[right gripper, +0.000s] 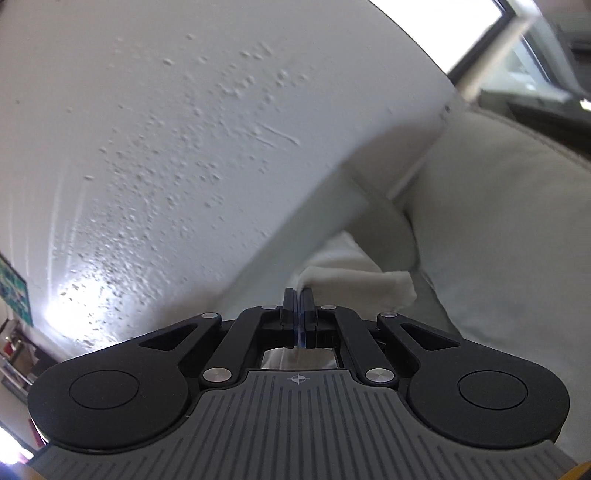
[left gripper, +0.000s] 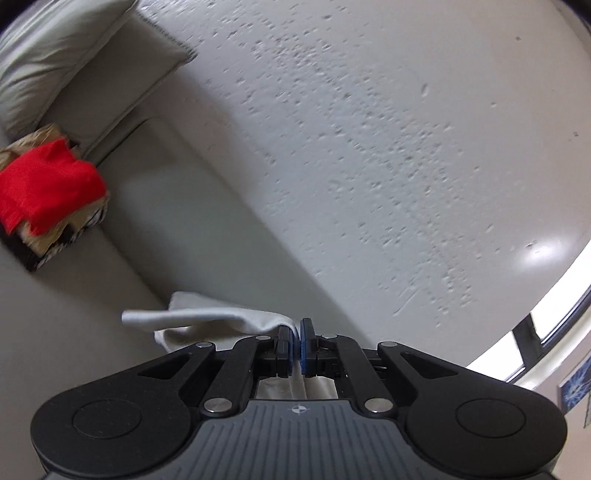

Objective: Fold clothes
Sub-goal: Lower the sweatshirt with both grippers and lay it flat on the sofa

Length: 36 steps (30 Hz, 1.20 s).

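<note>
A white garment [left gripper: 207,319] is pinched at one edge by my left gripper [left gripper: 298,328], which is shut on it and raised toward the wall. The cloth trails off to the left of the fingers, and more of it shows below between the linkage arms. My right gripper [right gripper: 298,295] is shut on another edge of the same white garment [right gripper: 354,269], whose cloth bunches up to the right of the fingers. Both cameras point upward at the wall, so the rest of the garment hanging below is hidden.
A pale sofa [left gripper: 159,206] with back cushions [left gripper: 55,62] runs along the textured white wall [left gripper: 369,147]. A pile of folded clothes topped by a red piece [left gripper: 44,184] sits on the sofa at the left. A sofa cushion [right gripper: 498,229] and a window [right gripper: 480,33] lie to the right.
</note>
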Tool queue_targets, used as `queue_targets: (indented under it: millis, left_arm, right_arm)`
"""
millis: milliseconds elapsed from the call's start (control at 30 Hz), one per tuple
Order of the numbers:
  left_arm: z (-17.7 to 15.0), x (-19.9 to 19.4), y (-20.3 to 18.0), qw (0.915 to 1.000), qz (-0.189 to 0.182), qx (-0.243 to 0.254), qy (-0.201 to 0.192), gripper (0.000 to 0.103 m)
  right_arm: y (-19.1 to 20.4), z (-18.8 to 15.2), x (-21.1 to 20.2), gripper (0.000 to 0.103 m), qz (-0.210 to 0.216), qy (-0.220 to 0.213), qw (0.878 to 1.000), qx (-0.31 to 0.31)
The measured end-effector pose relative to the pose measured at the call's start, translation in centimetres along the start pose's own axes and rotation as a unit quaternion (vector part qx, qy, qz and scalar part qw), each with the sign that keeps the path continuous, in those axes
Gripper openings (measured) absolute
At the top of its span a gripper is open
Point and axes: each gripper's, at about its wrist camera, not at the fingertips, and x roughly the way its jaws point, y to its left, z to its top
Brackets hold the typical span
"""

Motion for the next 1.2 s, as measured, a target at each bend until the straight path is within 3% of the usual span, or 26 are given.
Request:
queue_targets:
  millis: [100,267,500,733,933,1033,1200]
  left_arm:
    - [-3.7,1.2,4.7,0.9975,0.053,-0.03,0.036,0.001]
    - [-7.8,2.2,10.6,0.9855,0.127,-0.056,0.098,0.001]
    - [-9.5,1.7,12.0,0.972,0.193,-0.022,0.132,0.001]
    - [-6.9,-2.0,8.7,0.9784,0.164,-0.006,0.126,0.001]
    - [-6.3,-4.7,7.7,0.9758,0.165,0.027,0.141,0.001]
    - [-8.0,-4.7,8.6,0.9663,0.196,0.059,0.156,0.001]
    - [-11.5,-3.3,10.8,0.9414,0.262,0.092,0.191,0.002]
  right_arm:
    - [-4.6,-4.3,2.2,0.001,-0.048,0.041,0.998,0.018]
    - [-9.6,-9.7,4.3,0.001,-0.125,0.101,0.987,0.015]
    - [-10.9,-12.2,4.5,0.0,-0.2,0.132,0.97,-0.048]
    - [-8.3,-10.6,0.5,0.0,-0.192,0.116,0.972,-0.07]
    - [-6.9,-11.0,-4.1,0.0,-0.177,0.132,0.972,-0.086]
    - [-7.4,-12.8,-5.2,0.0,-0.19,0.148,0.965,-0.108]
    - [-9.3,-15.6,-5.2,0.0,-0.242,0.154,0.948,-0.138]
